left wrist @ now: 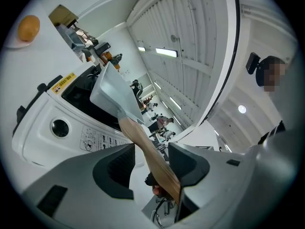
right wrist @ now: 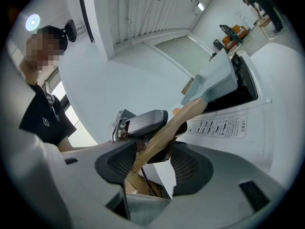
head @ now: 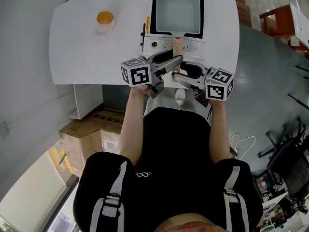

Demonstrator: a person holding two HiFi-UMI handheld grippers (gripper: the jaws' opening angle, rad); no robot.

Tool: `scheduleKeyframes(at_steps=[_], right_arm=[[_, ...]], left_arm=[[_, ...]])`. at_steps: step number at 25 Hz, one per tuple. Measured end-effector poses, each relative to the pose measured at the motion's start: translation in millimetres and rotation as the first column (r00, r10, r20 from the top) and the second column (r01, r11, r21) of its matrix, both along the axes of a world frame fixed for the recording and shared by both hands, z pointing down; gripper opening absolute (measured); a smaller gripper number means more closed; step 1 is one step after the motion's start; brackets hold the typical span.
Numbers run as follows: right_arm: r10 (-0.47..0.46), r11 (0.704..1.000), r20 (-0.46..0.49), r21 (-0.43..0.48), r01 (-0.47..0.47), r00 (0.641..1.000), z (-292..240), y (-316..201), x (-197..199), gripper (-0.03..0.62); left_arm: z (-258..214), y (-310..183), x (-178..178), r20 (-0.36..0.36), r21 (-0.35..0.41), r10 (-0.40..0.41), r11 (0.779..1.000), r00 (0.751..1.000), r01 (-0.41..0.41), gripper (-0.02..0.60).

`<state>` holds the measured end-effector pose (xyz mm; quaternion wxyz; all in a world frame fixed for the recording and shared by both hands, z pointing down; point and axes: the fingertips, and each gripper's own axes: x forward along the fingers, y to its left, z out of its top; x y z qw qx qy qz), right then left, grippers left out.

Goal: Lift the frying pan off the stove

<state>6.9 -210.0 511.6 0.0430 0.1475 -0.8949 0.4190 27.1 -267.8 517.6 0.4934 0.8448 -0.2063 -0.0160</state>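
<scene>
The head view shows the square frying pan (head: 177, 8) sitting on the stove (head: 164, 45) on the white counter (head: 77, 52), with an orange (head: 105, 17) well off to its left. Only the left gripper view shows the left gripper (left wrist: 151, 150) with jaws apart and the wooden handle (left wrist: 143, 137) running between them. The right gripper view shows the right gripper (right wrist: 151, 151) also spread wide around the handle, unclamped.

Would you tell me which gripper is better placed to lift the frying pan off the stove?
Left, probably. The wooden handle runs deep between the open jaws of the left gripper, beside one pad. The right gripper, nearer the handle's end, has gaps on both sides.
</scene>
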Motion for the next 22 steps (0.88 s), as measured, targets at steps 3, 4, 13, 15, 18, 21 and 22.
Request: scheduleKeyframes(at_steps=[3,4,13,15,18,21,22], right_arm=[[-0.020,0.999,0.021,-0.024,0.021,1.000,1.9,2.1,-5.2,0.228],[-0.030,0.999,0.027,-0.032,0.031,0.999,2.3,3.1,-7.2,0.225],[-0.060,0.997,0.032,-0.049,0.062,0.998,1.0,5.8,-12.0,0.219],[-0.084,0.996,-0.033,-0.017,0.084,0.996,1.9,6.6,-12.9,0.224],[-0.107,0.994,-0.073,0.010,0.108,0.991,0.9,6.9,-13.2,0.225],[-0.107,0.994,-0.079,0.024,0.110,0.991,-0.8,8.5,-10.2,0.227],[-0.111,0.993,-0.083,0.028,0.113,0.990,-1.2,9.1,-9.7,0.228]], left_arm=[[1.0,2.4,6.5,-0.022,-0.018,0.025,1.000,0.999,-0.026,0.204],[1.2,2.9,7.6,-0.021,-0.017,0.025,1.000,0.999,-0.026,0.199],[-1.3,4.9,7.1,-0.035,-0.006,-0.029,1.000,0.999,0.029,0.181],[-1.0,6.0,6.9,-0.010,0.008,-0.021,1.000,1.000,0.021,0.178],[-1.7,6.0,6.6,0.004,0.016,-0.019,1.000,1.000,0.019,0.179],[-3.5,7.5,9.2,-0.012,0.016,-0.027,1.000,1.000,0.027,0.179],[-4.1,8.2,9.4,-0.015,0.017,-0.029,0.999,0.999,0.029,0.179]])
